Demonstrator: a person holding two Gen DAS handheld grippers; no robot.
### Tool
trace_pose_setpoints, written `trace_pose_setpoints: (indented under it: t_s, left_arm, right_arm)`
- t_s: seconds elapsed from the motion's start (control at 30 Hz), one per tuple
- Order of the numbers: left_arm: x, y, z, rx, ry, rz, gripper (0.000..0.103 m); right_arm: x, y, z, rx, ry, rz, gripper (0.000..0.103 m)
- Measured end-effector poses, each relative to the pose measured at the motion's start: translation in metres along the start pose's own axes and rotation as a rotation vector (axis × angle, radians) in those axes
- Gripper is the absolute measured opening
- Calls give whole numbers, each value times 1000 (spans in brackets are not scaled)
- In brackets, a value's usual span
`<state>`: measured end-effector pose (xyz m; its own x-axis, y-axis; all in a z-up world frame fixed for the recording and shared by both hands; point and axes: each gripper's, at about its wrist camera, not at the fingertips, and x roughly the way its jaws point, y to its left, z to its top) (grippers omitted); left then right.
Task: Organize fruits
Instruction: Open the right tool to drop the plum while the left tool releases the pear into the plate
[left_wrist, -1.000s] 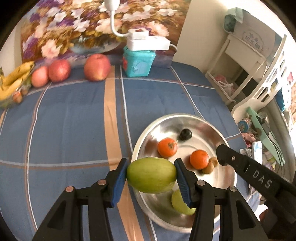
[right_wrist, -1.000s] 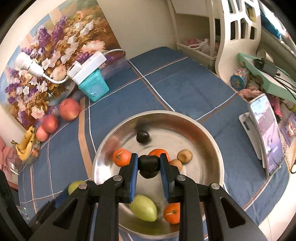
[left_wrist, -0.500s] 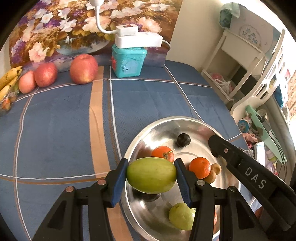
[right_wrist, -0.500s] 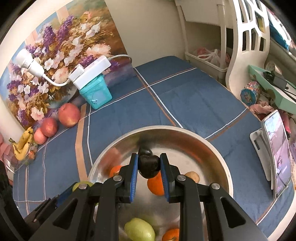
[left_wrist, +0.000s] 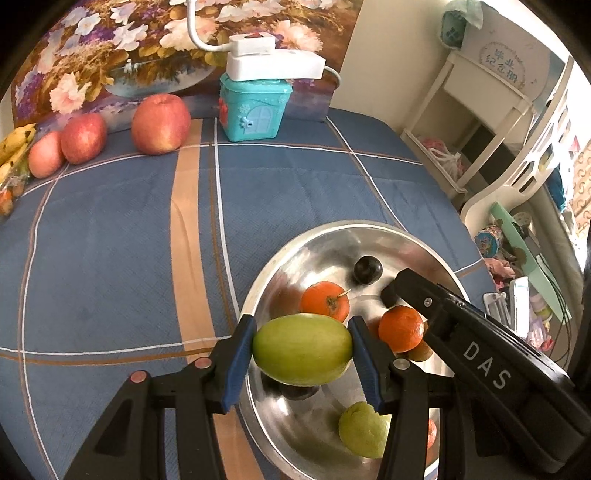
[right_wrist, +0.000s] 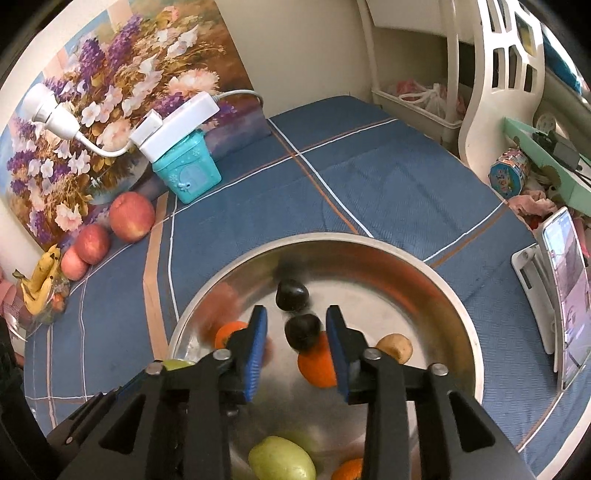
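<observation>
A: What changed in the last half second?

B: The right gripper (right_wrist: 297, 334) has spread its fingers. It was clamped on a dark plum (right_wrist: 303, 331); now the blue pads stand apart and the plum sits between them, free of the left pad, though I cannot tell whether it touches the right one.

A: And the left gripper (left_wrist: 302, 352)?

B: No change in grip. It remains clamped on the large green fruit (left_wrist: 302, 349), held sideways between its pads above the near-left rim of the steel bowl (left_wrist: 436, 245).

A: What lies in the bowl?

B: From the right wrist view: a second dark plum (right_wrist: 291, 294) just beyond the first, an orange (right_wrist: 317, 363) under the right pad, another orange (right_wrist: 227, 332) partly behind the left pad, a small brown fruit (right_wrist: 395, 347) to the right, and near the bottom edge a green fruit (right_wrist: 282, 459) beside a third orange (right_wrist: 347, 470).

A: Is either gripper visible from the other camera?

B: Yes, the right gripper's black body, lettered DAS, reaches over the bowl in the left wrist view.

A: And farther out?

B: The bowl rests on a blue plaid cloth (left_wrist: 110, 229). At its far edge, three red apples (left_wrist: 160, 123) stand in a row, bananas (right_wrist: 40, 280) beside them, and a teal box (left_wrist: 253, 109) carries a white power strip (left_wrist: 275, 66), all before a floral painting (right_wrist: 110, 96). A phone (right_wrist: 567, 295) stands on a holder to the right.
</observation>
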<state>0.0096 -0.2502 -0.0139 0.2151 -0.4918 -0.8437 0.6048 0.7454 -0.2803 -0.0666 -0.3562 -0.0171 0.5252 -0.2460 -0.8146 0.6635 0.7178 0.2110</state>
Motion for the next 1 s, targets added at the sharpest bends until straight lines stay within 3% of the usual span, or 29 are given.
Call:
trace_pose_setpoints:
  t_s: [0.3, 0.43, 0.7, 0.77, 0.83, 0.9, 0.97, 1.0]
  left_arm:
    - [-7, 3, 1, -2, 10, 19, 59]
    - [-11, 20, 4, -73, 21, 86, 62]
    - [-17, 63, 5, -227, 42, 174, 73]
    - [-17, 70, 5, -249, 47, 200, 78]
    - [-19, 77, 5, -271, 36, 238, 100]
    - [-23, 82, 3, -287, 20, 270, 103]
    - [-25, 87, 3, -289, 15, 304, 103]
    - [-26, 88, 3, -286, 14, 318, 103]
  right_arm:
    - [-3, -1, 0, -2, 2, -1, 36]
    - [-2, -2, -1, 4, 15, 2, 42]
    - [1, 12, -7, -61, 34, -13, 42]
    - [1, 17, -9, -81, 37, -11, 43]
    - [2, 21, -11, -100, 40, -11, 44]
    - [2, 26, -13, -122, 44, -14, 49]
    - [2, 30, -15, -146, 44, -19, 67]
    - [2, 33, -16, -160, 42, -24, 70]
